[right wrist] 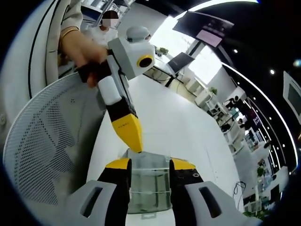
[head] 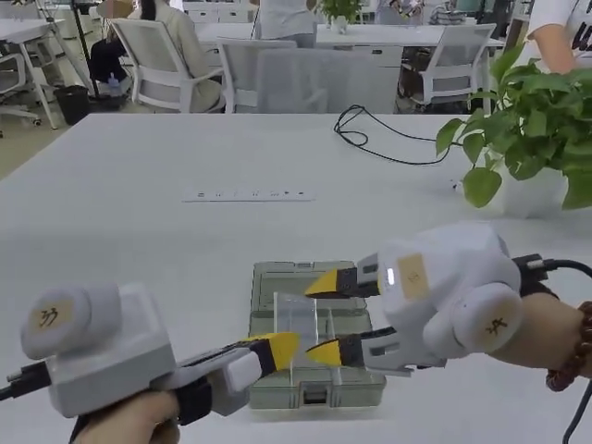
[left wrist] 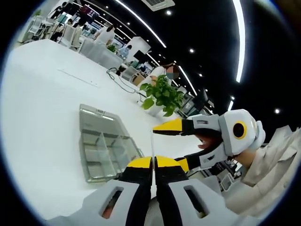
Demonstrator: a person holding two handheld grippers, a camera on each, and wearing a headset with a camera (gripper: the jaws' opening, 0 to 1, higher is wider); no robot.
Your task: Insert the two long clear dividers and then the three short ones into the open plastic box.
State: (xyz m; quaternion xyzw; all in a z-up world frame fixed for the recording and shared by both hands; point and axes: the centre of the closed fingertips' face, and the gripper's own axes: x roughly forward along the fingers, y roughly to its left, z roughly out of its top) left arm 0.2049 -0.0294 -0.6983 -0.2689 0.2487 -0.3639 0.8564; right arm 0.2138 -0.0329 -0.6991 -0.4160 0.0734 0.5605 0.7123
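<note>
A clear divider (head: 296, 319) stands upright just above the open grey plastic box (head: 361, 384). My left gripper (head: 282, 347) comes in from the lower left and is shut flat on the divider's near corner. From the right, my right gripper (head: 317, 319) straddles the divider, one jaw against each side edge. In the left gripper view the divider (left wrist: 151, 143) shows as a thin line rising from my shut left gripper (left wrist: 153, 162), with the box (left wrist: 101, 150) to the left. In the right gripper view the divider (right wrist: 149, 167) spans my right gripper (right wrist: 150, 165), above the box (right wrist: 148, 197).
A potted plant (head: 532, 129) stands at the table's far right, with a black cable (head: 370, 139) beside it. A thin pale strip (head: 248, 196) lies mid-table. Chairs and seated people are beyond the far edge. A white mesh chair back (right wrist: 42, 150) is close by.
</note>
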